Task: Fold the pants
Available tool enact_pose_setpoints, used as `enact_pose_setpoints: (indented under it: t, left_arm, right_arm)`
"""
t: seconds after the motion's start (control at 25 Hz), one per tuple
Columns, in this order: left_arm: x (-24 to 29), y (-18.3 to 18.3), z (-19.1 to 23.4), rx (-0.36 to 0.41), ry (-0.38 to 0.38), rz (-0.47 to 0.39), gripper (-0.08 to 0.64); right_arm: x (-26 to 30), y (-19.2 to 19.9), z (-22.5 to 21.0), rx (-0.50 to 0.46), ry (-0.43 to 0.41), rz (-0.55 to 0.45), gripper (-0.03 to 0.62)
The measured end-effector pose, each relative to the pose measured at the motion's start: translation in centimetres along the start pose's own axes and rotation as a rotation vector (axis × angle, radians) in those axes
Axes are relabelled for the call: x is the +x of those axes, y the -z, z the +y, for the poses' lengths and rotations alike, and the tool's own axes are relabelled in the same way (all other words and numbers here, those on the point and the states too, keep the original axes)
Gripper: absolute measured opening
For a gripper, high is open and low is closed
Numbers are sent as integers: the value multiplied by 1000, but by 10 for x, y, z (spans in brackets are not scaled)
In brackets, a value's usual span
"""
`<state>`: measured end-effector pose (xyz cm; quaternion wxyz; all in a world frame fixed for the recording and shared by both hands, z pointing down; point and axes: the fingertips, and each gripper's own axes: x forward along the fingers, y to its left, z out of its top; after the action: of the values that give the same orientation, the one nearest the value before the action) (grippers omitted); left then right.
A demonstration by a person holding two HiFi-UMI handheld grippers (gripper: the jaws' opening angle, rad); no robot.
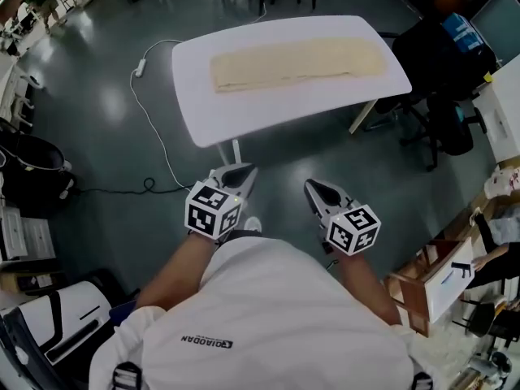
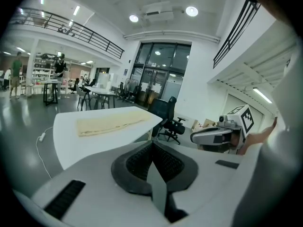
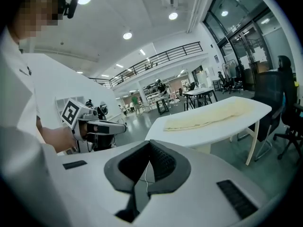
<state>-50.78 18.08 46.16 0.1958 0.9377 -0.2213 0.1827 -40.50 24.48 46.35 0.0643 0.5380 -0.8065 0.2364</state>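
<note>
The cream pants (image 1: pixel 296 62) lie as a long folded strip along the far side of the white table (image 1: pixel 244 112). I stand well back from the table, over the grey floor. My left gripper (image 1: pixel 242 171) and right gripper (image 1: pixel 313 187) are held side by side near my body, both pointing toward the table. Both are shut with nothing between the jaws. In the left gripper view the jaws (image 2: pixel 152 145) meet, with the pants (image 2: pixel 111 123) far ahead and the right gripper (image 2: pixel 215 135) beside. The right gripper view shows its own shut jaws (image 3: pixel 147 148), the pants (image 3: pixel 208 117) and the left gripper (image 3: pixel 102 126).
A black office chair (image 1: pixel 439 63) stands by the table's right end. A white cable (image 1: pixel 150 128) runs across the floor at the left. Cardboard boxes (image 1: pixel 431 283) sit at the right, and dark equipment (image 1: pixel 32 169) at the left.
</note>
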Motion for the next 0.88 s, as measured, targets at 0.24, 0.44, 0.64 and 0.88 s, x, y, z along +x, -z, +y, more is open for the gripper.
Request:
enact_pose_setpoints:
  t: [0.24, 0.44, 0.64, 0.88]
  left_arm:
    - [11, -15, 50, -17, -19, -25, 25]
    - [21, -22, 85, -33, -24, -32, 26]
    - [30, -27, 108, -50, -26, -47, 25]
    - [40, -26, 128, -73, -41, -39, 26]
  right_arm:
    - [50, -12, -13, -23, -14, 41, 17]
    - [83, -24, -18, -47, -15, 66, 17]
    - [104, -30, -23, -58, -17, 80, 17]
    - [122, -32, -35, -58, -21, 104, 17]
